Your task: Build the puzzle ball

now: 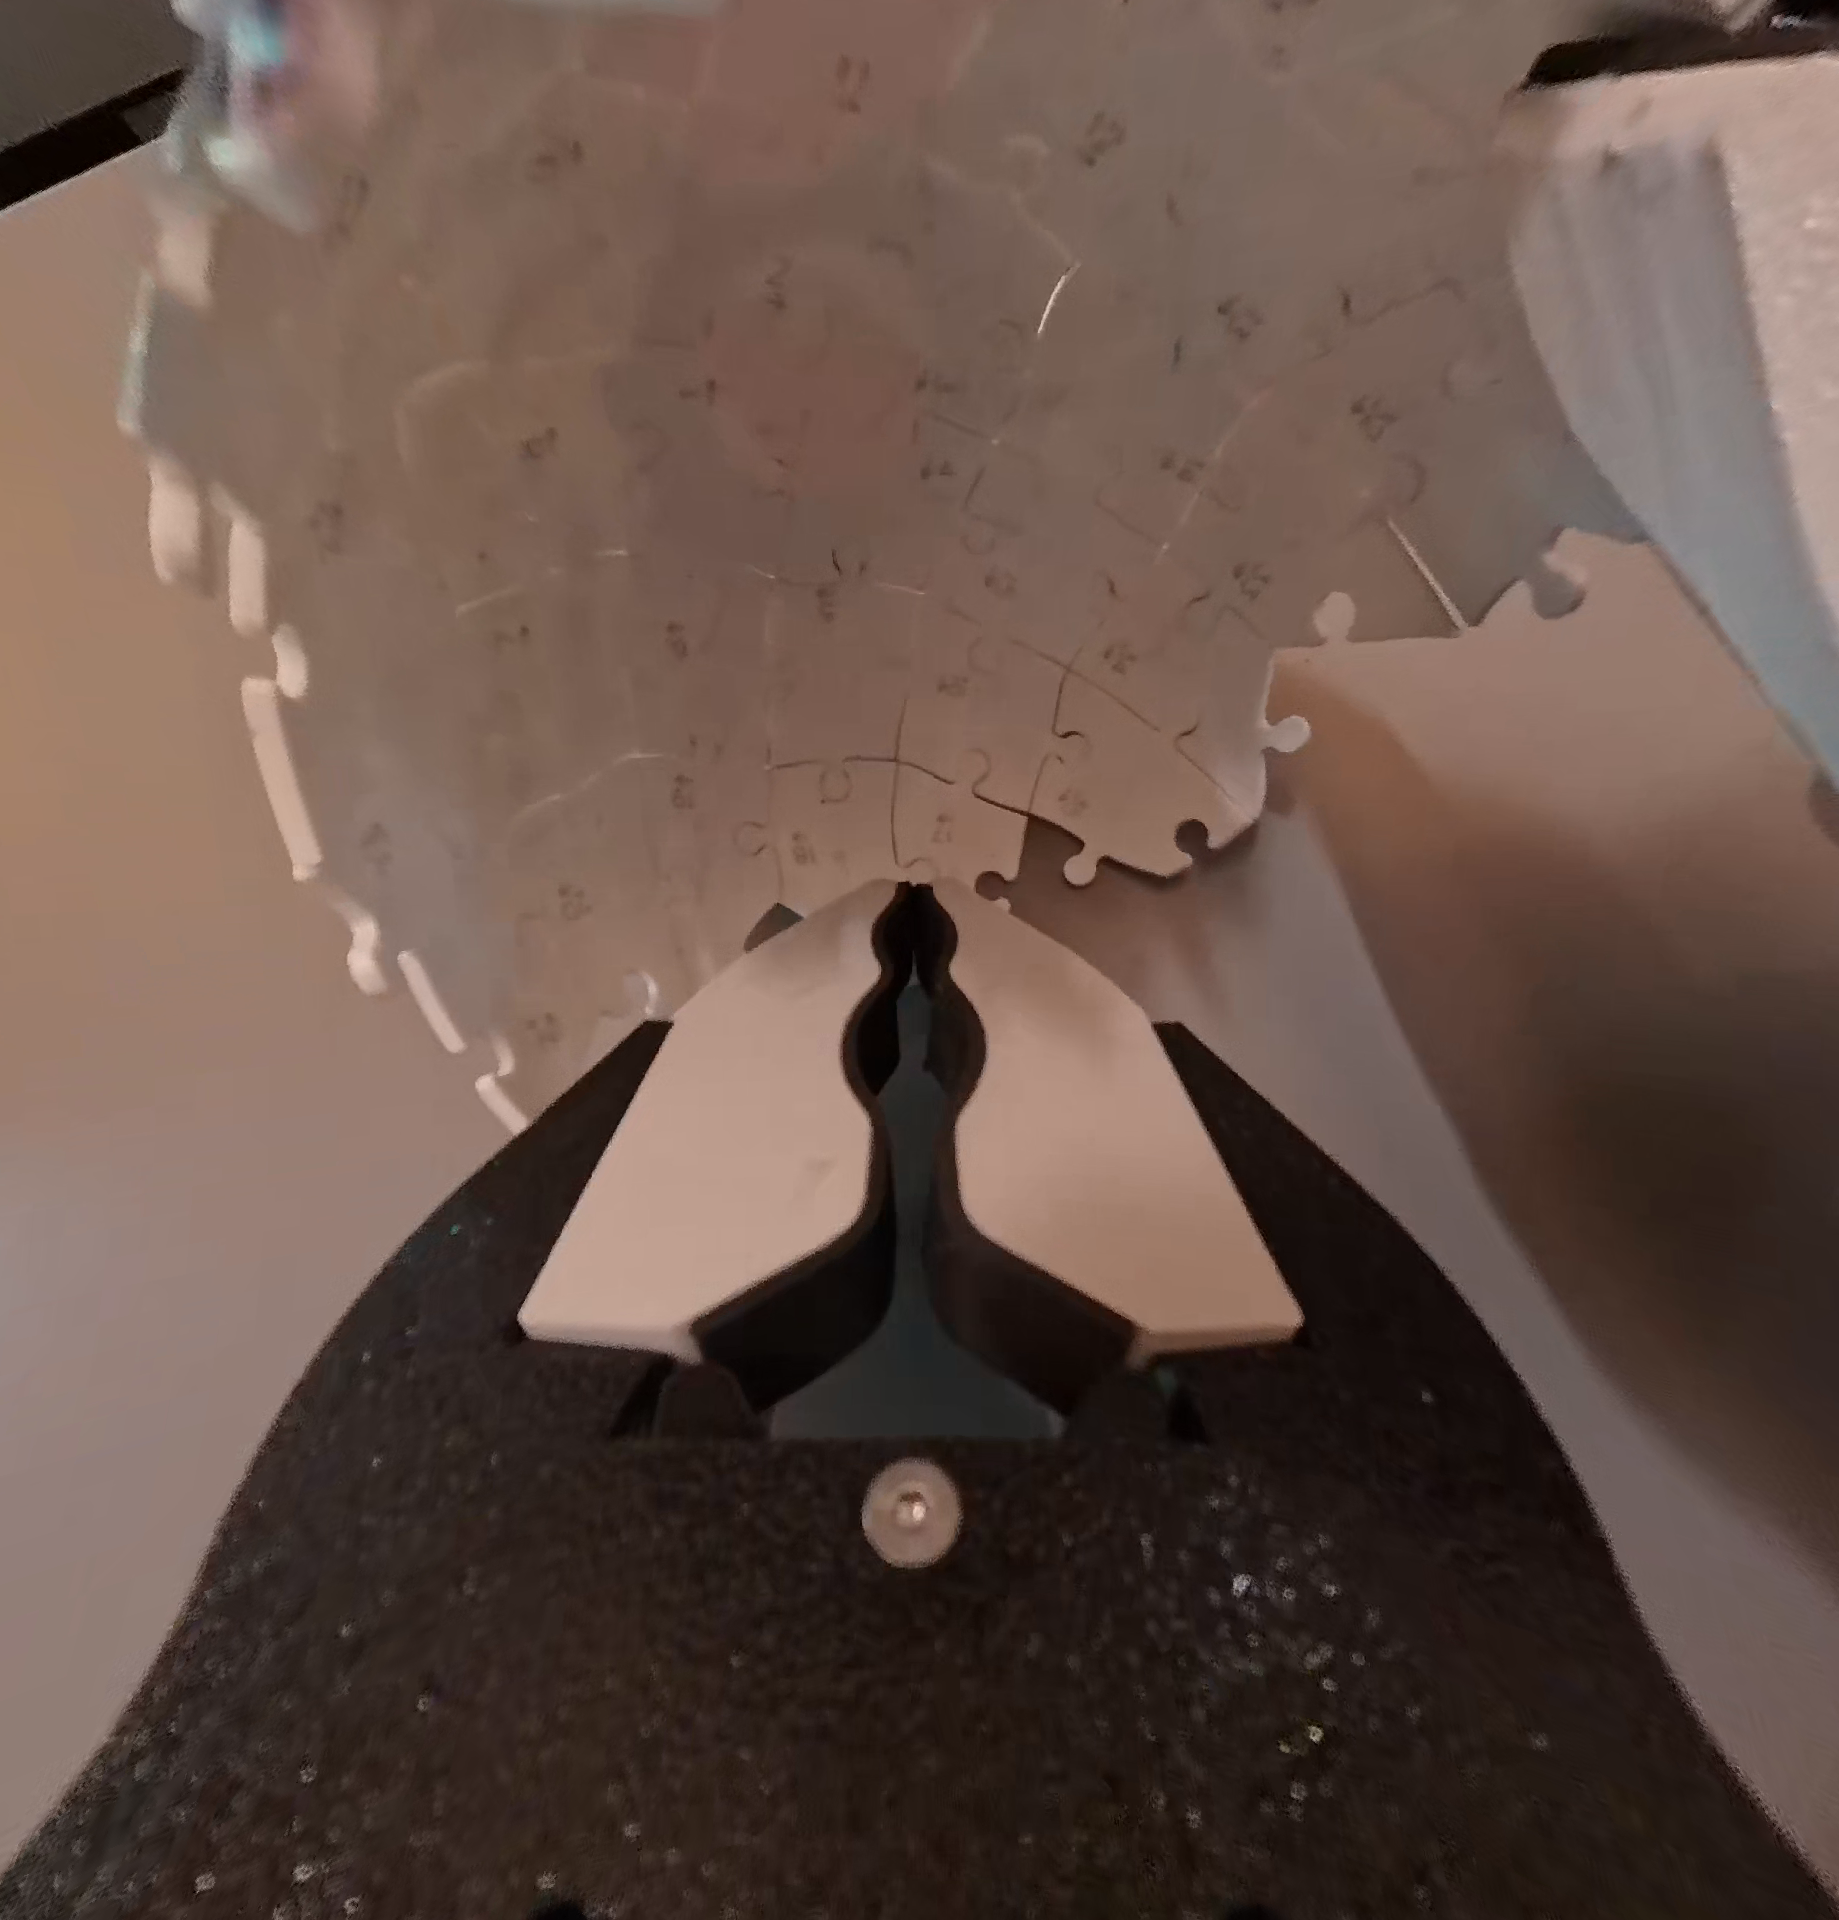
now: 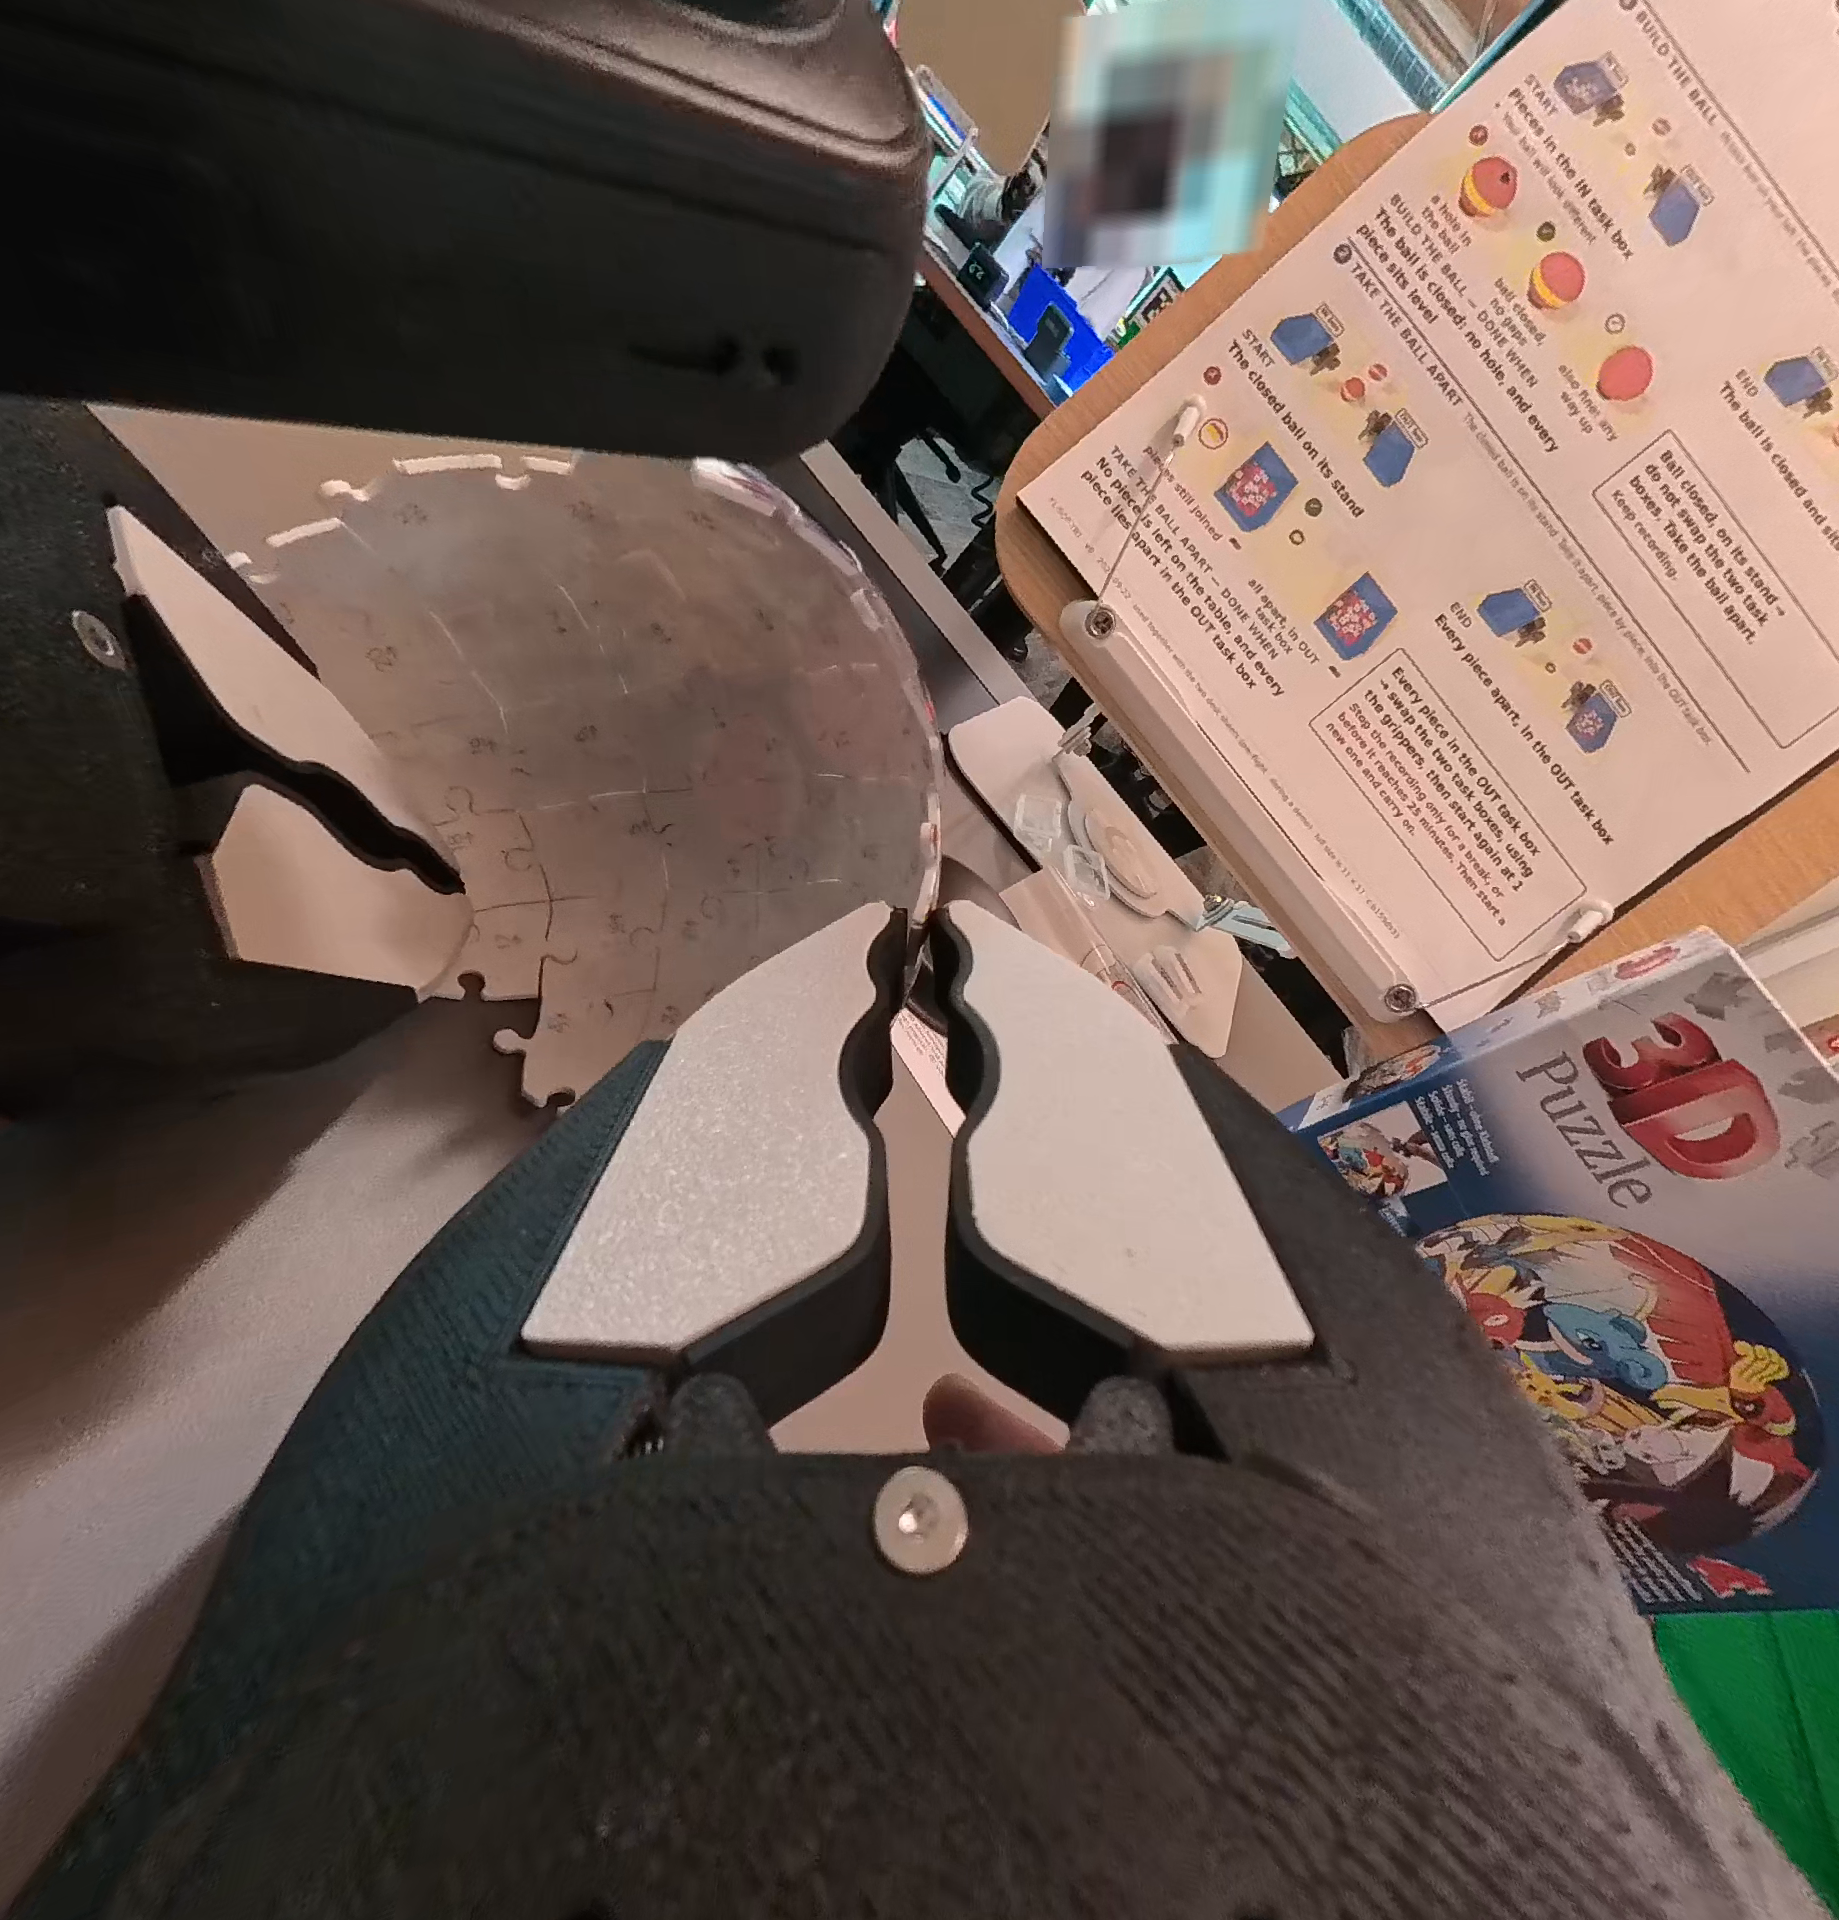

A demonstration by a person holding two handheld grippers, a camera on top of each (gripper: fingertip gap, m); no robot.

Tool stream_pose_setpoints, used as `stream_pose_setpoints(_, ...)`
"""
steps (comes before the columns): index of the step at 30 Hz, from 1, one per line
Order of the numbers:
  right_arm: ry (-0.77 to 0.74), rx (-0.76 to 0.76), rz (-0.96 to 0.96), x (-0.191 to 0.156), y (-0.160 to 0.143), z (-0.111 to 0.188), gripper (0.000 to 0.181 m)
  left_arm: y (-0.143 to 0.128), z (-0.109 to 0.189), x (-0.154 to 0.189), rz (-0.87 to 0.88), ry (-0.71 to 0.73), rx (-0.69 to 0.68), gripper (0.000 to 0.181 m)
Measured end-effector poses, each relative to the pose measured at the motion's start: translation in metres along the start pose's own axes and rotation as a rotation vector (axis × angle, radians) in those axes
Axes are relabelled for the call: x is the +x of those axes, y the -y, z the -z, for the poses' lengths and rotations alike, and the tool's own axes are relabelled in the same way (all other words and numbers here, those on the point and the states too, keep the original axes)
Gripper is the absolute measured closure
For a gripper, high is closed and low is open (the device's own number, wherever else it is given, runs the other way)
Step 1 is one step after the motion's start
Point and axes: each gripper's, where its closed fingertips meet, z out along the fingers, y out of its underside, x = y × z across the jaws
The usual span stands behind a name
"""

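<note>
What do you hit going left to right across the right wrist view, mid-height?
Left gripper with black body and white fingers → curved white half-built puzzle shell → white printed instruction sheet on its wooden board.

Puzzle shell (image 2: 624, 707) sits between left claw (image 2: 458, 894) and right claw (image 2: 920, 930).

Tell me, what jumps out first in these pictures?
A big curved shell of joined white puzzle pieces, half a ball seen from inside, fills the middle, pinched at its lower edge by the left tool and at another edge by the right tool. At the right stands a bright blue puzzle box, with a printed instruction sheet propped above it.
</note>
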Motion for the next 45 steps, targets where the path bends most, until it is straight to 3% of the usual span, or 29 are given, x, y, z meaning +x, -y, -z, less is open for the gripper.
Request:
stream_pose_setpoints(6,0.002,-0.01,-0.007,0.001,-0.003,-0.002,0.176,0.007,0.008,0.005,-0.005,-0.062,0.085,0.179)
stream_pose_setpoints(14,0.0,-0.01,-0.009,0.002,-0.003,-0.003,0.177,0.045,0.069,-0.01,-0.184,0.026,0.372,0.169)
stream_pose_setpoints(17,-0.002,-0.014,-0.012,0.002,-0.003,-0.004,0.177,0.057,0.086,-0.032,-0.192,0.095,0.451,0.154)
stream_pose_setpoints(22,-0.008,-0.021,-0.004,0.003,-0.005,-0.005,0.177,0.047,0.068,-0.054,-0.178,0.063,0.361,0.126)
stream_pose_setpoints(28,-0.011,-0.034,-0.002,0.004,-0.008,-0.005,0.177,0.058,0.054,-0.043,-0.236,-0.04,0.369,0.129)
stream_pose_setpoints(33,-0.011,-0.051,-0.008,0.005,-0.009,-0.007,0.176,0.053,0.033,-0.051,-0.229,0.052,0.259,0.144)
stream_pose_setpoints(36,-0.01,-0.056,-0.008,0.004,-0.009,-0.007,0.176,0.054,0.032,-0.054,-0.198,0.108,0.286,0.171)
stream_pose_setpoints(45,-0.009,-0.042,-0.039,0.007,-0.008,-0.008,0.172,0.055,0.032,-0.057,-0.137,0.161,0.305,0.179)
